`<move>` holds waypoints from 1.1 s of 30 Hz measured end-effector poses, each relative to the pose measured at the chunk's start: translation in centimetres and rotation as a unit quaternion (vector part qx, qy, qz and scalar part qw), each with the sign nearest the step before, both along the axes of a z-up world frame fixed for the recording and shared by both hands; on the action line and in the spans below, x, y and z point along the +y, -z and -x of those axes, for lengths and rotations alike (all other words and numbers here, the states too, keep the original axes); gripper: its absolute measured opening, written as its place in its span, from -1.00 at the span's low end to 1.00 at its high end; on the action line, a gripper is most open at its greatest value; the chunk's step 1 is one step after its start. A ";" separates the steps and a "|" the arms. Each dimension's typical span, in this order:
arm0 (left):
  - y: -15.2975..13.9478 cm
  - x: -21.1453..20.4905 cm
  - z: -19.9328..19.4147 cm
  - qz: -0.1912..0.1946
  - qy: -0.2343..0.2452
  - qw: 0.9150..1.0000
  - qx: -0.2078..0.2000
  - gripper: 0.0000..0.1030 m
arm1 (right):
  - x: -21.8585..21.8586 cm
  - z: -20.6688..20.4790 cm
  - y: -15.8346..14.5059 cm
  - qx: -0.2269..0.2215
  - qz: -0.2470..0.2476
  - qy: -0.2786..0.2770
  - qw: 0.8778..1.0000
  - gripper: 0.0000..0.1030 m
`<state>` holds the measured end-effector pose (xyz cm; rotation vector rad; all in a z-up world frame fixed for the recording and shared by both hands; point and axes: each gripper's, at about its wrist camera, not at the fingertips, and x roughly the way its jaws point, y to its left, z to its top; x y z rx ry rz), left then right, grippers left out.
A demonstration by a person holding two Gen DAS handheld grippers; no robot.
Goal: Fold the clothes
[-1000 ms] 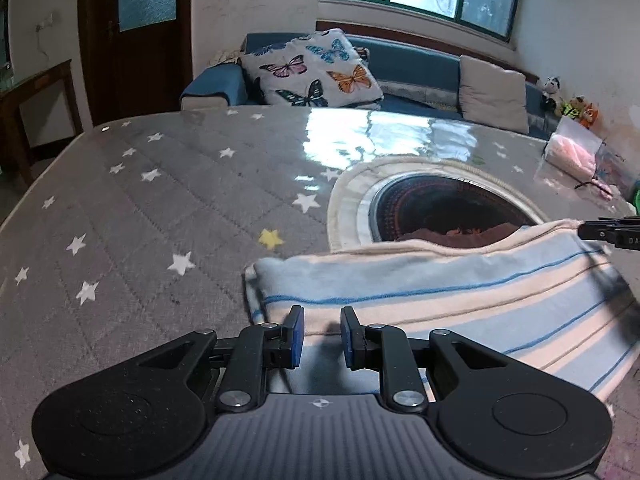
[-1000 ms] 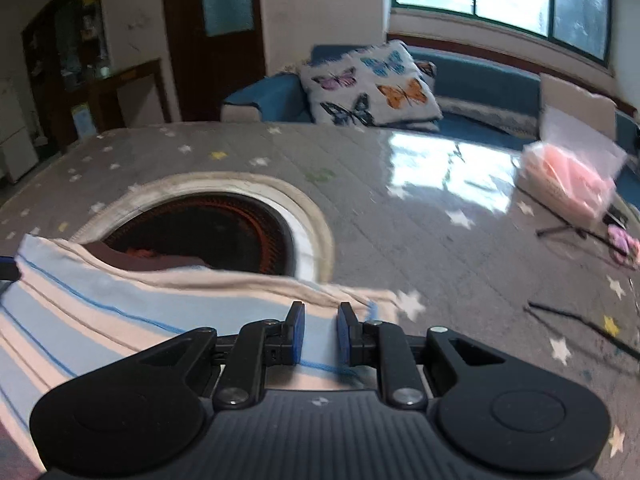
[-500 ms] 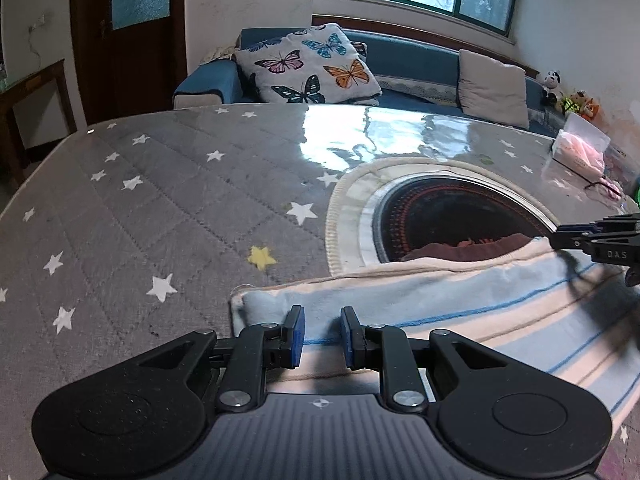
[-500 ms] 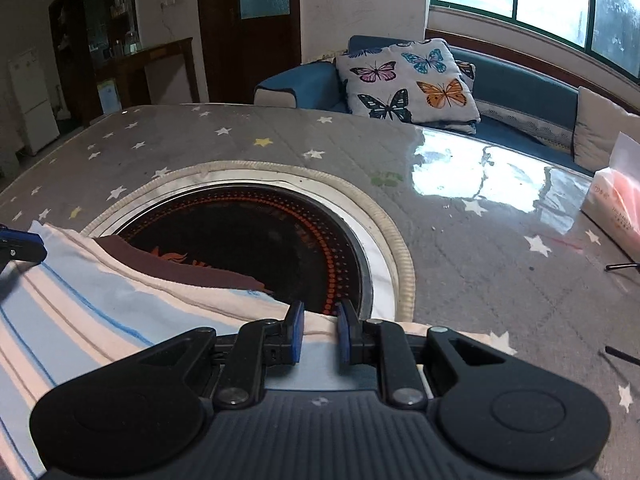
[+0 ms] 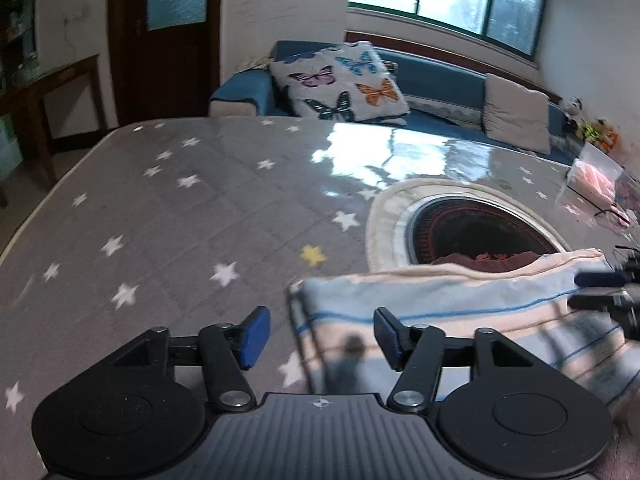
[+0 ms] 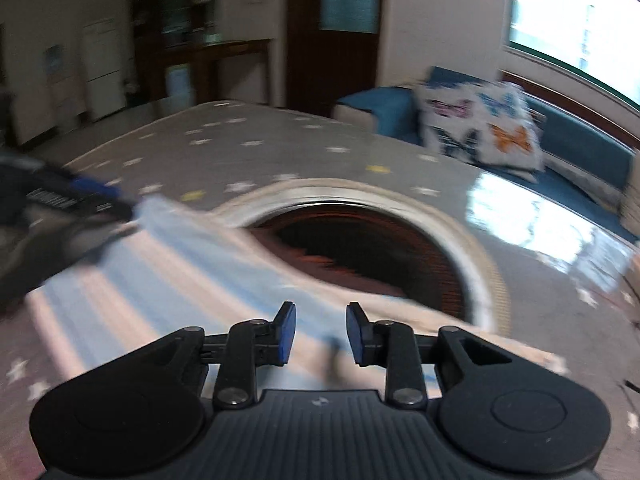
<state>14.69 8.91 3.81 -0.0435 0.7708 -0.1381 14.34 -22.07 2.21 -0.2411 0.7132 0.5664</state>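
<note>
Left wrist view is showing the left gripper (image 5: 318,336) closest to the lens, its jaws opening and standing well apart, with the near corner of the striped garment (image 5: 440,312) lying between and below them but not pressed by either blue pad. Right wrist view, blurred, is showing the right gripper (image 6: 320,330) doing the same: its jaws are opening, a narrower gap than the left's, and the cloth (image 6: 168,264) is passing under that gap with nothing clamped. Judging by this, both hands are letting go after laying a fold down. Just beyond the fingers, the garment is lying flat as a long band of pale blue and cream stripes on the grey star-patterned table cover (image 5: 168,216), with a dark maroon layer (image 5: 484,258) peeking out along its far edge, which is overlapping the rim of the round dark inset (image 5: 476,228) in the table's middle. So at least one fold is looking finished; the band is likely still needing to be folded across its length and squared up. Farther off, a pink plastic-wrapped pack (image 5: 592,178) is sitting near the table's far right edge, and past the table a butterfly cushion (image 5: 340,80) is resting on the blue sofa (image 5: 436,76) under the window.
</note>
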 end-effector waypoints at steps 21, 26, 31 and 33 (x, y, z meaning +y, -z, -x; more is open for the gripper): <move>0.4 4.2 4.1 0.079 -0.047 0.995 0.035 0.50 | 17.7 10.1 2.7 -0.043 0.058 -0.222 0.972 -0.18; 0.7 4.3 4.1 0.118 -0.051 0.990 0.056 0.51 | 17.4 10.2 2.6 -0.034 0.048 -0.203 0.977 -0.73; 0.6 4.3 4.1 0.166 -0.054 0.982 0.075 0.51 | 15.8 9.5 1.1 -0.021 0.002 -0.185 0.982 -0.85; 0.7 4.2 4.0 0.189 -0.055 0.977 0.085 0.49 | 15.0 9.3 0.4 -0.018 -0.016 -0.179 0.984 -0.86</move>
